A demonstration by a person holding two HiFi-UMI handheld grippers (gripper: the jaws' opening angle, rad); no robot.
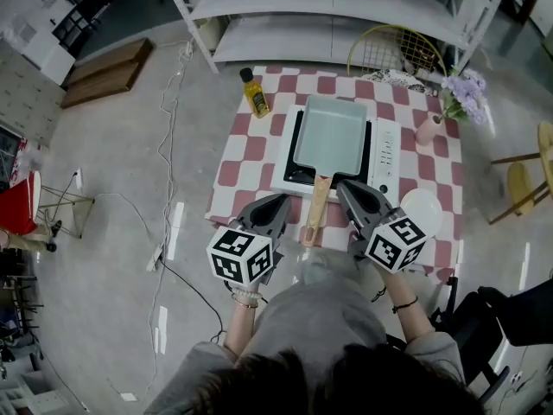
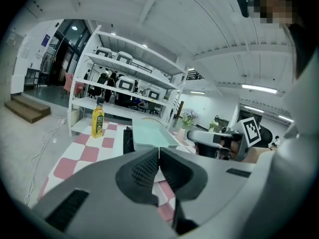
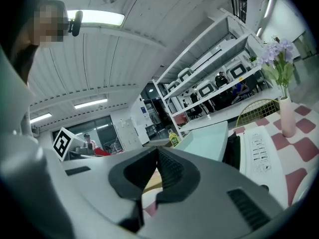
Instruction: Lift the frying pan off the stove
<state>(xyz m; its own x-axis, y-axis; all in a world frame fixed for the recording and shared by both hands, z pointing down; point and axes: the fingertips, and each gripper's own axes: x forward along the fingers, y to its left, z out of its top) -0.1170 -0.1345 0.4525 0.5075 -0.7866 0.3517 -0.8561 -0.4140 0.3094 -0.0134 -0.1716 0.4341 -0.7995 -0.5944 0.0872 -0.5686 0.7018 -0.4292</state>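
We note pan (image 1: 328,132) on stove (image 1: 384,150), upper centre of frame, handle (image 1: 316,207) pointing down-frame. L claw (image 1: 278,204) & R claw (image 1: 347,188) both closed tight, empty, flanking handle. Our judgement for next step: open one wide, grip mid-handle squarely, lift level.

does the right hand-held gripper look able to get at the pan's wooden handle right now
Probably yes: the wooden handle lies bare just beside the right hand-held gripper, nothing between them, though its jaws are shut and must open first.
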